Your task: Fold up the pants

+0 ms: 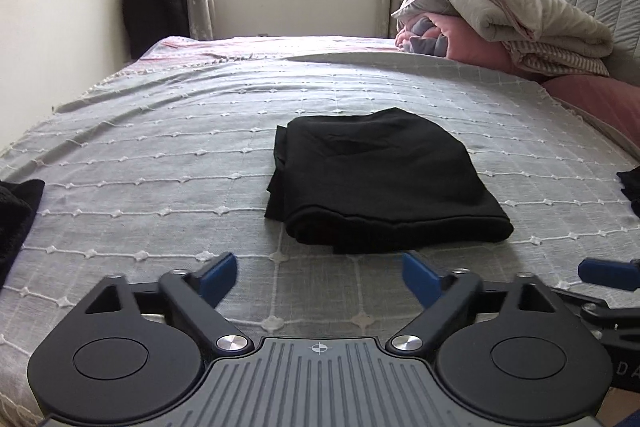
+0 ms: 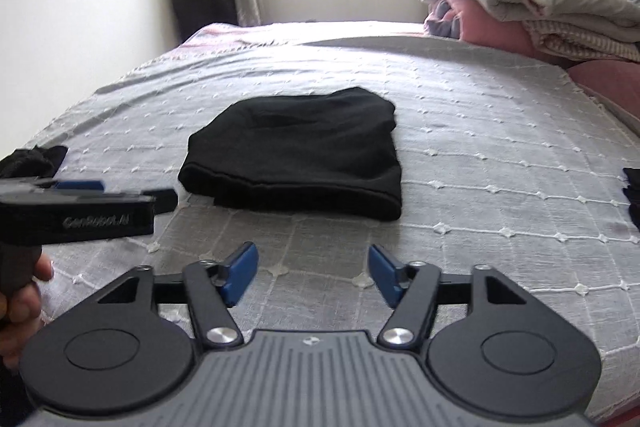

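Your left gripper (image 1: 318, 277) and right gripper (image 2: 312, 273) both hang released and empty, short of the bed's (image 1: 160, 147) near edge. The pants (image 1: 380, 183) lie mid-bed in a compact folded stack, so the folding looks finished.

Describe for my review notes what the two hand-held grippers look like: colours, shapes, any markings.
Both match: the left hand-held gripper and right hand-held gripper have a ribbed grey body with a small crosshair mark, two round black discs at the sides, black linkage arms on silver pivot bolts, and blue fingertips. Seen from the right wrist view, the left one's black side carries pale lettering. No cables or sleeves are visible.
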The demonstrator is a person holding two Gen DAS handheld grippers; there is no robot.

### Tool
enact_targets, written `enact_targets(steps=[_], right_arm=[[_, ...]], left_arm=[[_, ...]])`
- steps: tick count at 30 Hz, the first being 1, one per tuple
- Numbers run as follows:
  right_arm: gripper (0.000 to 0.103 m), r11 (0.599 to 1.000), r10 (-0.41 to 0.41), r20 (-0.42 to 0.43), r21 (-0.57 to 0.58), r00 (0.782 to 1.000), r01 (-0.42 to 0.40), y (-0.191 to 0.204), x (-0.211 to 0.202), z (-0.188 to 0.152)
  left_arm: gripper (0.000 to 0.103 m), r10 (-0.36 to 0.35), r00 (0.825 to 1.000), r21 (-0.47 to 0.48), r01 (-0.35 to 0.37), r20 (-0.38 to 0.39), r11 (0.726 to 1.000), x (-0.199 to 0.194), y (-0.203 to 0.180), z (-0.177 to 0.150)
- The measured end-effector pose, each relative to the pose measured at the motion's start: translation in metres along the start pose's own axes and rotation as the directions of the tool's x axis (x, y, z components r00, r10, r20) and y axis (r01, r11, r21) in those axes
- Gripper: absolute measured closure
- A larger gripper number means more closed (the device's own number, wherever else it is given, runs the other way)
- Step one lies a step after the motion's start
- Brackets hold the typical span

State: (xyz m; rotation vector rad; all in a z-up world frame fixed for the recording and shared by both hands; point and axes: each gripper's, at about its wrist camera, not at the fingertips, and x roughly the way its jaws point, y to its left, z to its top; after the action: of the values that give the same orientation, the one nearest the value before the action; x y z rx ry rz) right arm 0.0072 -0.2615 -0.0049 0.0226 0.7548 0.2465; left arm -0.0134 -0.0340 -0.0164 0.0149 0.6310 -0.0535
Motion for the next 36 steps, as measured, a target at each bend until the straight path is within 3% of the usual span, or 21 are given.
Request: enact_targets(steps=[6, 12, 15, 22, 36], right_arm=[[0.0, 0.996, -0.076, -0.033, -0.042, 0.997, 0.075, 0.007, 0.018, 0.001], [0.0, 0.992, -0.103, -0.012, -0.069, 0.995, 0.102, 0.009, 0.029, -0.001], [0.0, 0.989, -0.131, -0.041, -0.079, 0.991, 0.127, 0.007, 0.038, -0.001], [0.0, 0.988, -0.129, -0.043, -0.091, 0.991, 0.125, 0.009, 0.046, 0.001], [0.0, 0.988, -0.127, -0.041, -0.099, 0.991, 0.122, 0.016, 0.048, 0.005]], left_arm=[[0.001, 0.05, 0.999, 0.044, -0.05, 0.013, 0.998, 0.011, -0.003, -0.001], [0.001, 0.035, 0.999, 0.019, -0.035, -0.021, 0.999, 0.022, 0.004, -0.001], [0.0, 0.038, 0.999, 0.038, -0.037, -0.026, 0.999, 0.027, 0.005, -0.004], [0.0, 0.05, 0.995, 0.041, -0.047, -0.082, 0.998, 0.041, 0.01, -0.007], [0.0, 0.048, 0.996, 0.035, -0.046, -0.07, 0.998, 0.042, 0.013, -0.007]])
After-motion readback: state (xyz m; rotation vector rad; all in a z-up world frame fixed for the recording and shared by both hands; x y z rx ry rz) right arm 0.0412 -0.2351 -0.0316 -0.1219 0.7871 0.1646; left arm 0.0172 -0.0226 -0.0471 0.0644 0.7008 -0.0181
